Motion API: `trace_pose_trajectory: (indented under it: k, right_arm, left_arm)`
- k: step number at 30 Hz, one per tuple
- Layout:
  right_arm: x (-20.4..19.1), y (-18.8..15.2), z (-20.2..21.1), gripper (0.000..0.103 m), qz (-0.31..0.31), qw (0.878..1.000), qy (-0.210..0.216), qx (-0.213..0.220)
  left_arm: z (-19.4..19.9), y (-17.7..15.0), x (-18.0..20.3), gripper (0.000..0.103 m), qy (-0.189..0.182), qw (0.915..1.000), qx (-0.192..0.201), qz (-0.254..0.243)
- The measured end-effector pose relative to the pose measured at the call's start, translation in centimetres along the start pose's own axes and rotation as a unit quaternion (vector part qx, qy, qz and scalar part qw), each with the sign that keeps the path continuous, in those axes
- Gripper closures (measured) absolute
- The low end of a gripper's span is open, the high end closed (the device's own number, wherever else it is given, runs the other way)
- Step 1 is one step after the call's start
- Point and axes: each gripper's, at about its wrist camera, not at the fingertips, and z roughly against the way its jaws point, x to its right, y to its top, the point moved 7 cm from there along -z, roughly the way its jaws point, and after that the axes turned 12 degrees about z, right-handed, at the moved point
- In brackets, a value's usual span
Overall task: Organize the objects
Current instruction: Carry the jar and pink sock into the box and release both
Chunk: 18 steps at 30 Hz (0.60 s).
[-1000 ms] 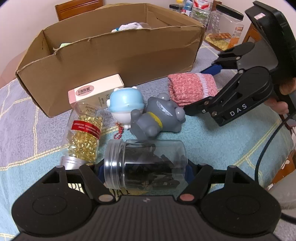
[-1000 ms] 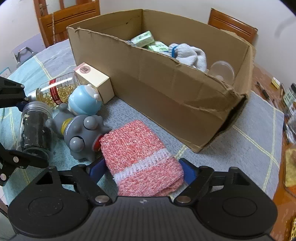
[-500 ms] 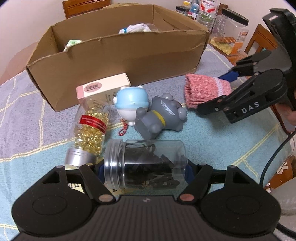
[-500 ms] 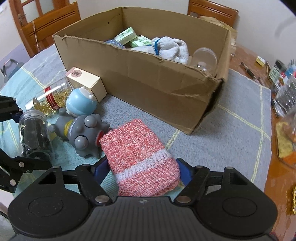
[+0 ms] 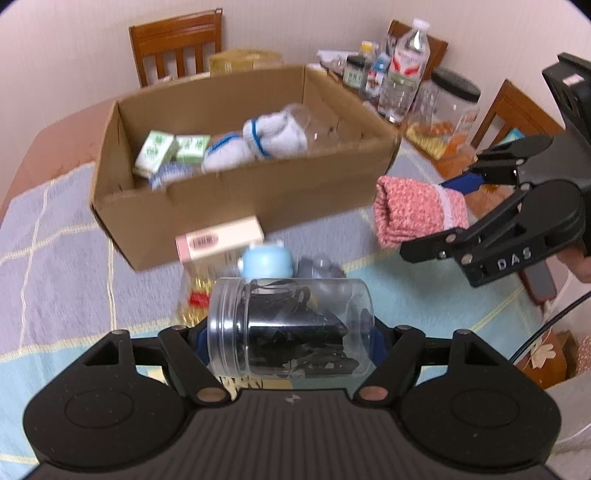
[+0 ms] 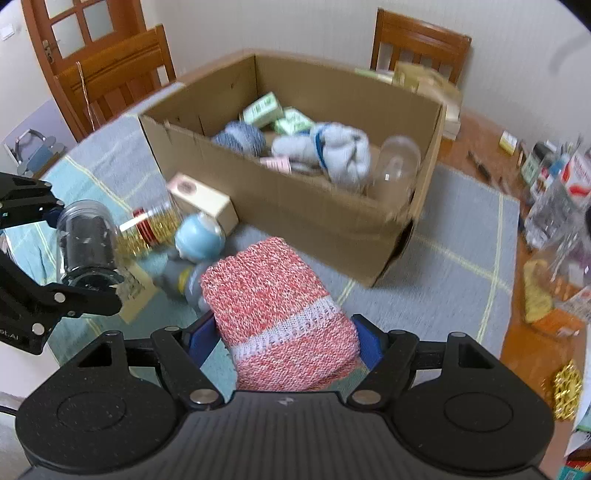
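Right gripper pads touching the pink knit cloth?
Touching. Right wrist view: right gripper blue pads press both sides of the pink knit cloth, held off the table.

Pale walls (image 5: 74, 55) enclose a dining room in soft, even light; ahead of the left gripper, a slatted wooden chair (image 5: 177, 44) stands against the wall, with two more wooden chairs (image 5: 513, 114) off to its right; a table with a wooden top (image 6: 480, 147) carries a blue-grey and teal checked cloth (image 6: 461, 229); far to the left of the right gripper, a wooden door with glass panes (image 6: 70, 22) rises behind another chair (image 6: 118, 70).
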Motion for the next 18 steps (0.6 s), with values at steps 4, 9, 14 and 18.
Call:
trace_pose_trajectory:
  k: [4, 9, 14, 18]
  right_arm:
    - [0.3, 1.6, 1.1, 0.023, 0.003, 1.0, -0.009, 0.018]
    - [1.1, 3.4, 2.1, 0.023, 0.007, 0.999, -0.022, 0.036]
    - [2.3, 5.0, 2.4, 0.023, 0.003, 0.998, -0.031, 0.046]
    - [3.3, 6.4, 2.5, 0.023, 0.002, 0.998, -0.038, 0.055]
  left_arm:
    - [0.8, 2.1, -0.2, 0.028, -0.002, 0.9999, 0.013, 0.004]
    - [1.6, 5.2, -0.9, 0.028, 0.002, 0.9994, 0.036, 0.003]
    - [1.7, 8.5, -1.8, 0.028, 0.012, 0.9983, 0.056, -0.007]
    - [1.0, 10.9, -2.4, 0.028, 0.02, 0.9978, 0.062, -0.013]
